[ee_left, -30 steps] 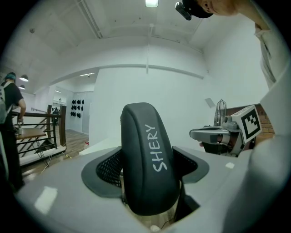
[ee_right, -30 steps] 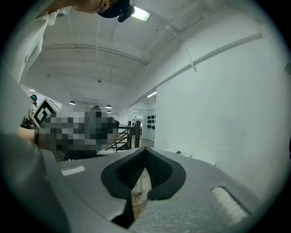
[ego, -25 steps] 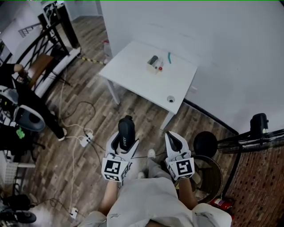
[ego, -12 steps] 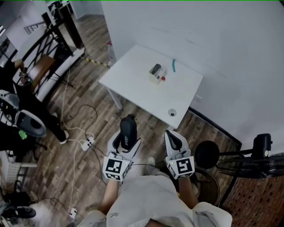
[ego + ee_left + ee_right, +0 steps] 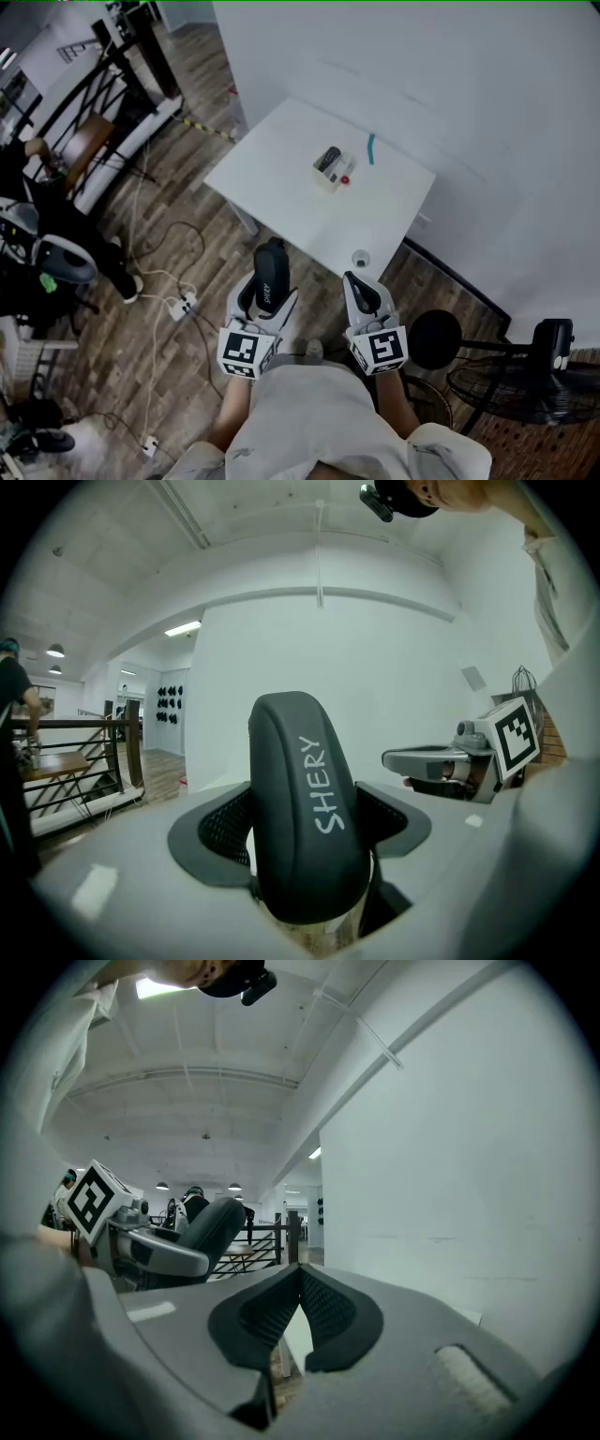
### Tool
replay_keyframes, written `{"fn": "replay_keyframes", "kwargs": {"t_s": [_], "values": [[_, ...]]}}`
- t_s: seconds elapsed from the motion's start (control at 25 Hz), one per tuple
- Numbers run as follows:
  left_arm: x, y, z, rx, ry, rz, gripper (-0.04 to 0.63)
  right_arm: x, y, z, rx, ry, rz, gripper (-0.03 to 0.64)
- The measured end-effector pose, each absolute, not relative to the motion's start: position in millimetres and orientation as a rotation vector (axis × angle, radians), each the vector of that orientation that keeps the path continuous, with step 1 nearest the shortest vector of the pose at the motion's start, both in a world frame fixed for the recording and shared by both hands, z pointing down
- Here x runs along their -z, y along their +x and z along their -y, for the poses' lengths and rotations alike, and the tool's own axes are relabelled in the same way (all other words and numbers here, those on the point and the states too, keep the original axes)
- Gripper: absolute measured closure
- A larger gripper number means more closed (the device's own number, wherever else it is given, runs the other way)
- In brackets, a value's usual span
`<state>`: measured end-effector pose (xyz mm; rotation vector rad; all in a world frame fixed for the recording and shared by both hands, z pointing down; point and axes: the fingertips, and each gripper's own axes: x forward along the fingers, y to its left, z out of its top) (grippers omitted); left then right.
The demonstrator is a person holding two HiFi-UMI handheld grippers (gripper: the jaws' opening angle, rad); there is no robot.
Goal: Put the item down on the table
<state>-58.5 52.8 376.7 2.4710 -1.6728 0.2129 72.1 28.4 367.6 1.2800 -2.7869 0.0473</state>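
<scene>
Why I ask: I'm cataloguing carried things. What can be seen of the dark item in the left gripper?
The dark item is a smooth, rounded oblong, matte dark grey, plastic-looking, with SHERY handwritten in pale letters. It stands upright, its lower part clamped between the left gripper's textured pads, held in the air short of the white table, touching nothing else.

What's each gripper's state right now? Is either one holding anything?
Left gripper: closed on the black oblong item lettered SHERY.
Right gripper: shut, jaw tips touching, nothing between them.
</scene>
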Motion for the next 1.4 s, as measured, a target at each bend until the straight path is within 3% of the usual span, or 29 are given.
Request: {"fn": "replay_keyframes", "kwargs": {"t_s": [1.4], "values": [[-402, -55, 180, -0.279, 2.696, 1.311, 0.238, -390, 72, 161, -0.093, 1.612, 2.525, 0.614]]}}
